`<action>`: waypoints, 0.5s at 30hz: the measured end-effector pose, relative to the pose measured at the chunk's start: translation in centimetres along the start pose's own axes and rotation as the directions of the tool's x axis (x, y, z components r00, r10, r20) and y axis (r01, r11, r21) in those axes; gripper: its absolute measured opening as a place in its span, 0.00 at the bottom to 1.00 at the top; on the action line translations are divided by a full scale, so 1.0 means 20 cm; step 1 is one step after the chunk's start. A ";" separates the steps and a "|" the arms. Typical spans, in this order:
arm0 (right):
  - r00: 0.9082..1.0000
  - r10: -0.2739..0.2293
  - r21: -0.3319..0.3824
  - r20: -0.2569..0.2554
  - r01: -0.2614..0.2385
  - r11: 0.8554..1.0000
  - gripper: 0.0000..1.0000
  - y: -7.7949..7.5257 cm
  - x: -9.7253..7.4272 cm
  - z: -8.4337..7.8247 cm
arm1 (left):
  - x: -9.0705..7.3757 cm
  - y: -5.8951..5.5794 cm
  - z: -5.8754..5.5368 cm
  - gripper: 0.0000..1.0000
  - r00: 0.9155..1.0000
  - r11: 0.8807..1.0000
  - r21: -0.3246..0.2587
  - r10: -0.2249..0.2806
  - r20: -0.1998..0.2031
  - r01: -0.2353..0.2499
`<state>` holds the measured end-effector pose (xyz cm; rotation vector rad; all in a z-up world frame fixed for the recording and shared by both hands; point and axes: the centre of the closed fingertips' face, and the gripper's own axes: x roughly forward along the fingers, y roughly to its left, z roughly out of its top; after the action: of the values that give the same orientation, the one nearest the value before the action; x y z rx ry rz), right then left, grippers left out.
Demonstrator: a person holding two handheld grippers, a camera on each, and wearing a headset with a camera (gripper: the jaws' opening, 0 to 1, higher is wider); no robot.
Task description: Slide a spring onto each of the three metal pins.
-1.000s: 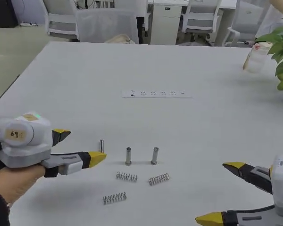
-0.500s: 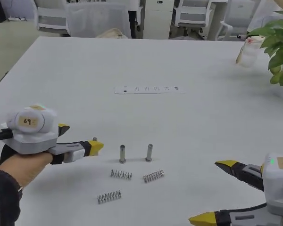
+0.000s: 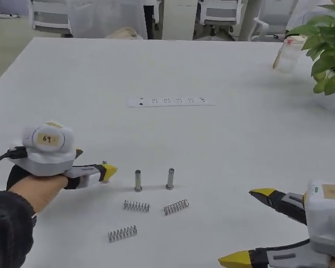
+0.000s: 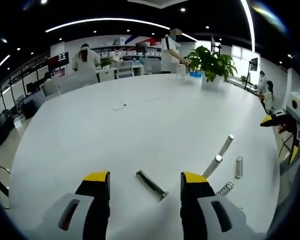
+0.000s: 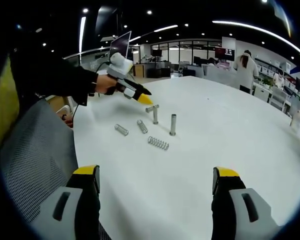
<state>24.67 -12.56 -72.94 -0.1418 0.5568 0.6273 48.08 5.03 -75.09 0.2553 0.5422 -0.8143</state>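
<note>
Two metal pins stand upright on the white table. A third pin sits between the jaws of my left gripper, which is open and apart from it. The near yellow fingertip mostly hides that pin in the head view. Three springs lie flat just in front of the pins. My right gripper hovers open and holds nothing at the table's near right, well away from the springs.
A white power strip lies mid-table beyond the pins. A potted plant and a clear cup stand at the far right. Office chairs line the far edge. People stand in the background of the left gripper view.
My left gripper has moved right and closer to the leftmost pin, so the pin now sits between its open jaws. The head camera has shifted; pins and springs have stayed put.
</note>
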 end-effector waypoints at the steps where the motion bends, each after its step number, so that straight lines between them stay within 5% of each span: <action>1: 1.000 0.000 0.001 -0.002 0.000 1.000 0.93 0.00 0.00 0.00 | 0.01 0.00 -0.01 0.52 1.000 1.000 0.000 0.004 -0.007 -0.004; 15: 1.000 0.007 0.008 -0.020 -0.007 1.000 0.92 0.00 0.01 -0.03 | 0.09 -0.01 -0.05 0.40 0.999 1.000 -0.013 0.001 -0.049 -0.001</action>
<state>24.44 -12.68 -73.53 -0.1391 0.5793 0.6313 48.50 4.15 -76.89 0.2642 0.5935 -0.8051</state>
